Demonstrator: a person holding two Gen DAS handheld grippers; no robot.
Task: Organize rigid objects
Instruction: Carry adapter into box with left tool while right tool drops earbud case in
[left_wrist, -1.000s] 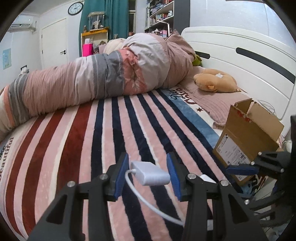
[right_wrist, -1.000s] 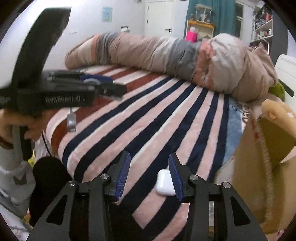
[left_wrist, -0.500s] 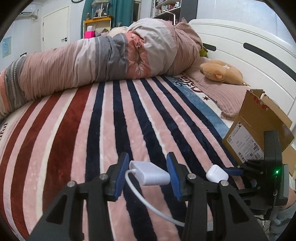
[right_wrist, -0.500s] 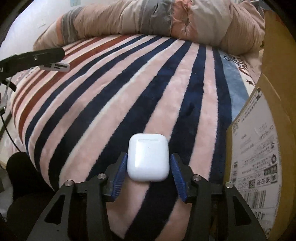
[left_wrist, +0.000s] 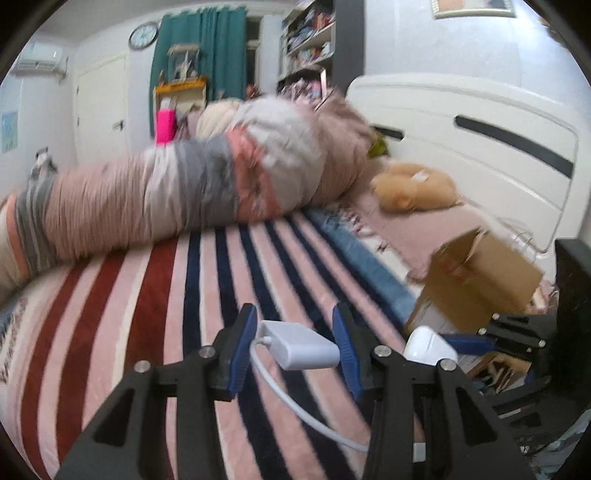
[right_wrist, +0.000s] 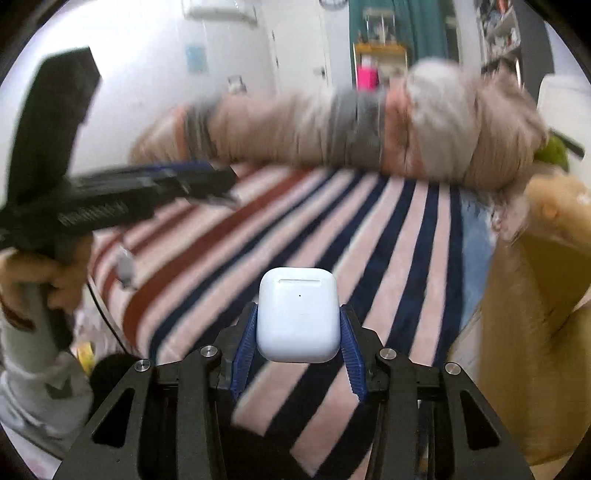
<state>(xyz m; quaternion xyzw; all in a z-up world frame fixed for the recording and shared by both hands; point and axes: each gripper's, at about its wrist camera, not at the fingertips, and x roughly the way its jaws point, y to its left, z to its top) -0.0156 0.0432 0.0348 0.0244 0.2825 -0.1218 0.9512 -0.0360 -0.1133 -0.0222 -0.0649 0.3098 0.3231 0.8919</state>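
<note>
Right wrist view: one white, glossy earbud case (right_wrist: 298, 314) with rounded corners, a hinge line and a tiny dot on its face sits clamped in the right gripper (right_wrist: 298, 334), its blue jaws pressed to both sides, above the striped bed (right_wrist: 402, 236). Left wrist view: the left gripper (left_wrist: 294, 347) has its jaws closed on one white adapter (left_wrist: 299, 344) with a trailing cable (left_wrist: 295, 406). One cardboard box (left_wrist: 480, 280) stands at the bed's right.
</note>
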